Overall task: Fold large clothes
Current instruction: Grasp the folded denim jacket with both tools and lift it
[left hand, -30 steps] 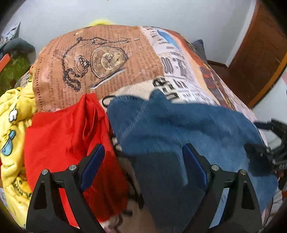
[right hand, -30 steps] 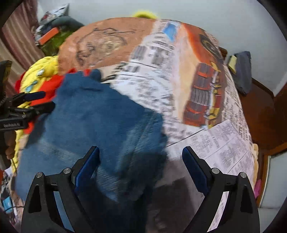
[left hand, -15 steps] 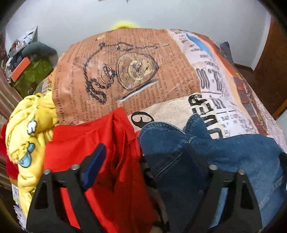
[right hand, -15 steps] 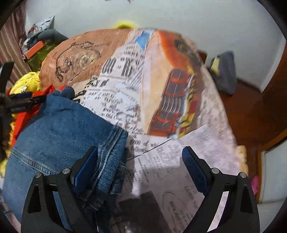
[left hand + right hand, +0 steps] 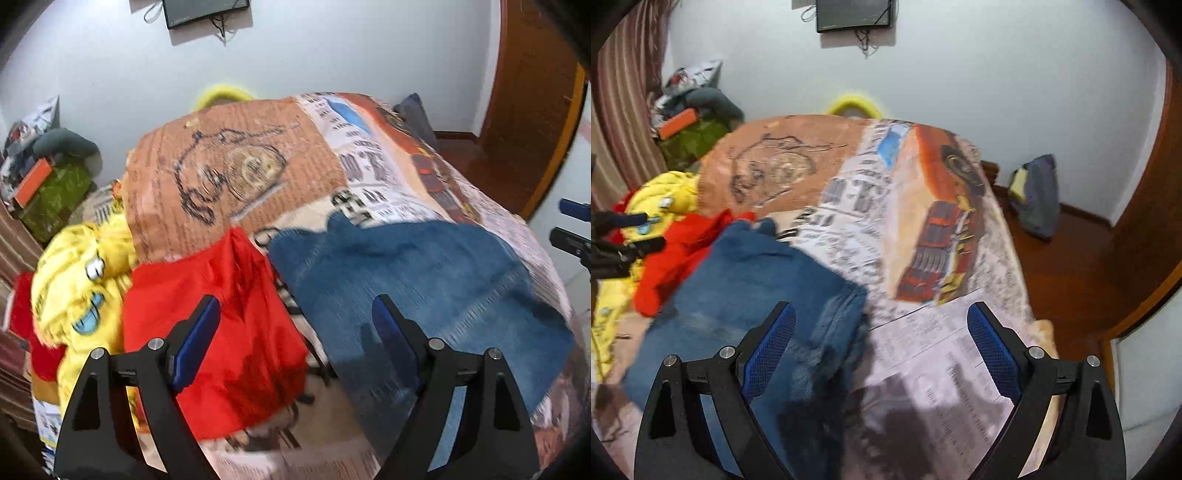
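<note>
Your left gripper [image 5: 295,325] stands wide open with nothing between its blue-padded fingers [image 5: 195,332]; it hangs above the near part of the bed, over the gap where the red cloth and the denim meet. Your right gripper [image 5: 881,332] is likewise spread wide and holds nothing; its left finger [image 5: 768,347] lies over the right edge of the denim, its right finger over bare bedcover. The folded blue denim garment [image 5: 417,284] lies flat on the bed's printed newspaper-and-pocket-watch patterned cover [image 5: 240,162], towards the near side, as a broad folded block; neither gripper touches it as far as the views show. In the right wrist view the same denim [image 5: 746,288] shows a doubled, thicker edge along its right side. A crumpled red fabric garment [image 5: 221,332] lies just beside the denim on its left, the two edges close or touching; motion blur prevents a firmer reading. Beyond the red garment, at the left edge of the bed, sits a bunched yellow cartoon-print cloth [image 5: 74,288]. The far half of the bed cover is bare of clothing. A dark wall-mounted screen [image 5: 855,14] with dangling cables hangs on the white wall behind the bed. A dark blue bag [image 5: 1034,195] rests on the wooden floor by the wall on the right. Both views are blurred, so seams and finer details of the denim cannot be confirmed.
</note>
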`<action>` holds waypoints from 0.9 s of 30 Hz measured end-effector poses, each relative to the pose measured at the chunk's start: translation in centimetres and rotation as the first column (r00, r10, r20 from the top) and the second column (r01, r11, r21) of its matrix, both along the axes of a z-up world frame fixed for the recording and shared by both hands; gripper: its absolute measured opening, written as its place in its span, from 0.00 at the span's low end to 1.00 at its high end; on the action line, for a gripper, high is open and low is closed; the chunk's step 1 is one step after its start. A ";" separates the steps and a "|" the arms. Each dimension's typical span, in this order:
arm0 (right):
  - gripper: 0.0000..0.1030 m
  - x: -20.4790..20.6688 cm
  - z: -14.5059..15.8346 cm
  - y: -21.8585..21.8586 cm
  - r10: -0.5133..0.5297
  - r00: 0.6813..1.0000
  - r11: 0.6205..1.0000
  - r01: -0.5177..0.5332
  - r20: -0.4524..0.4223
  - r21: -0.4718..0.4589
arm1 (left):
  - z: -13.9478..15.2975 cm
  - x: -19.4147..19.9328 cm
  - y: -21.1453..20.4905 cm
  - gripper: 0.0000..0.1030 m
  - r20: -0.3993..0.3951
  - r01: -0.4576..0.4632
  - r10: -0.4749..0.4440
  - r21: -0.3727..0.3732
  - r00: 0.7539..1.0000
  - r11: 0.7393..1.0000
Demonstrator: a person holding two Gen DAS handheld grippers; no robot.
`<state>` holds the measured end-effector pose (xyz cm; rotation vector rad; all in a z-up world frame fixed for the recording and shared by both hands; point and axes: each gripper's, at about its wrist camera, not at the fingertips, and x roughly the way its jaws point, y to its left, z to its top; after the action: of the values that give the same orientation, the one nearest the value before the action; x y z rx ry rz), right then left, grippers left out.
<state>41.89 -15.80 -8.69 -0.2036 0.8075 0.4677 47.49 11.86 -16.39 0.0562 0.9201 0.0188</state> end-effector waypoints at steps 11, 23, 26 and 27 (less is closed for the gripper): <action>0.90 -1.1 -4.3 0.2 0.107 0.971 0.988 -0.080 -0.212 0.133 | -4.7 -4.0 -0.5 0.84 -0.164 -0.010 -0.042 -0.303 0.986 0.953; 0.90 2.0 -10.1 0.5 0.191 0.854 0.958 -0.055 -0.484 0.282 | -9.0 -0.7 -0.8 0.86 -0.266 -0.086 -0.069 -0.528 0.962 0.845; 0.90 2.7 -11.1 0.7 0.235 0.810 0.939 -0.046 -0.537 0.341 | -10.1 0.3 -0.5 0.86 -0.302 -0.112 -0.083 -0.577 0.950 0.809; 0.90 3.0 -11.5 0.7 0.245 0.795 0.934 -0.040 -0.555 0.355 | -10.5 0.5 -0.4 0.87 -0.313 -0.122 -0.089 -0.594 0.945 0.795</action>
<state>44.85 -15.09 -20.18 0.2114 1.3199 0.8273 48.04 11.43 -26.90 -0.5720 1.2249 -0.2818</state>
